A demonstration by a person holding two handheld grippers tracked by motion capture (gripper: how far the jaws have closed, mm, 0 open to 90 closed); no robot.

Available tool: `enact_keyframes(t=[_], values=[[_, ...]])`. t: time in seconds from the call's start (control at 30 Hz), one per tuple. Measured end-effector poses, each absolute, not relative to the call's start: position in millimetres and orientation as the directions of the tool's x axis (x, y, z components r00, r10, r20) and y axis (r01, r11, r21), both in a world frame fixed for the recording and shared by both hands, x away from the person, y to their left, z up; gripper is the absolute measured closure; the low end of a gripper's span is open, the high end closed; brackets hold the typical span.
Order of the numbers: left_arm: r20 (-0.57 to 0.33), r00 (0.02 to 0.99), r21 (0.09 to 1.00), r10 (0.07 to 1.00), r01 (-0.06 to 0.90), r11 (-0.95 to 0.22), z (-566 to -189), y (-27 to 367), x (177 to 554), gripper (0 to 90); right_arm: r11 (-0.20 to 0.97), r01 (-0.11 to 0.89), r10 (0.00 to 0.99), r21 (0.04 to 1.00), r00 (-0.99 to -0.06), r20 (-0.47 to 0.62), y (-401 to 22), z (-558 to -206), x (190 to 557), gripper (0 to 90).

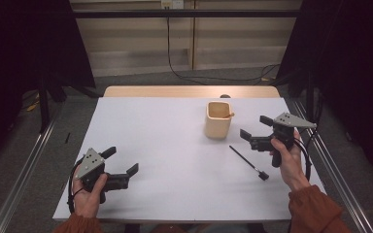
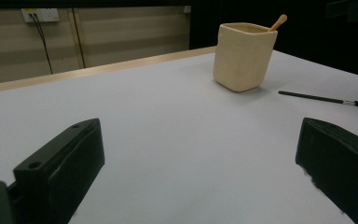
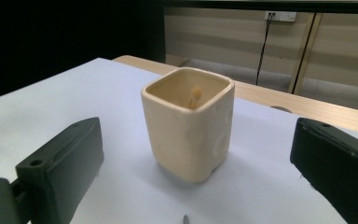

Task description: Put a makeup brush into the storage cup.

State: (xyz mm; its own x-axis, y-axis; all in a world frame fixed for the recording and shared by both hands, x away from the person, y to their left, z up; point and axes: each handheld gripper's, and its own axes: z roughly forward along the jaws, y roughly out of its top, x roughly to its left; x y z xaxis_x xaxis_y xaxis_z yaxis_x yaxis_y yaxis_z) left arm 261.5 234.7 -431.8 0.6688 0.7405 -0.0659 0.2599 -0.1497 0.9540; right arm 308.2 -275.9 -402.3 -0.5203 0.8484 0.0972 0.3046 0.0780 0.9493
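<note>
A cream square cup [image 1: 218, 119] [image 2: 243, 56] [image 3: 189, 122] stands upright on the white table, right of centre, with a thin wooden stick [image 2: 278, 21] [image 3: 195, 97] leaning inside it. A black brush [image 1: 248, 162] [image 2: 325, 99] lies flat on the table in front of the cup. My right gripper [image 1: 254, 131] [image 3: 200, 177] hovers open just right of the cup, its jaws pointing at it with nothing between them. Near the table's front left corner my left gripper [image 1: 122, 161] [image 2: 200, 168] is held open and empty, far from the cup.
The white table [image 1: 165, 145] has a wooden strip [image 1: 189, 91] along its far edge. Metal rails [image 1: 24, 170] run along the floor on both sides. Cables [image 1: 184, 73] lie on the floor behind the table, and dark curtains hang left and right.
</note>
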Motion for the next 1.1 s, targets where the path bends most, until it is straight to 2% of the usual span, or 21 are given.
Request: enact_keyframes(t=[0.27, 1.1], values=[[-0.073, 0.664, 0.954, 0.744, 0.263, -0.141, -432, 237, 261, 1.1, 0.103, 0.309, 0.858, 0.946, -0.508, 0.073, -284, -408, 283, 3.8], [-0.077, 0.678, 0.956, 0.731, 0.257, -0.138, -432, 238, 259, 1.0, 0.053, 0.325, 0.888, 0.944, -0.447, 0.104, -310, -423, 215, 3.8]])
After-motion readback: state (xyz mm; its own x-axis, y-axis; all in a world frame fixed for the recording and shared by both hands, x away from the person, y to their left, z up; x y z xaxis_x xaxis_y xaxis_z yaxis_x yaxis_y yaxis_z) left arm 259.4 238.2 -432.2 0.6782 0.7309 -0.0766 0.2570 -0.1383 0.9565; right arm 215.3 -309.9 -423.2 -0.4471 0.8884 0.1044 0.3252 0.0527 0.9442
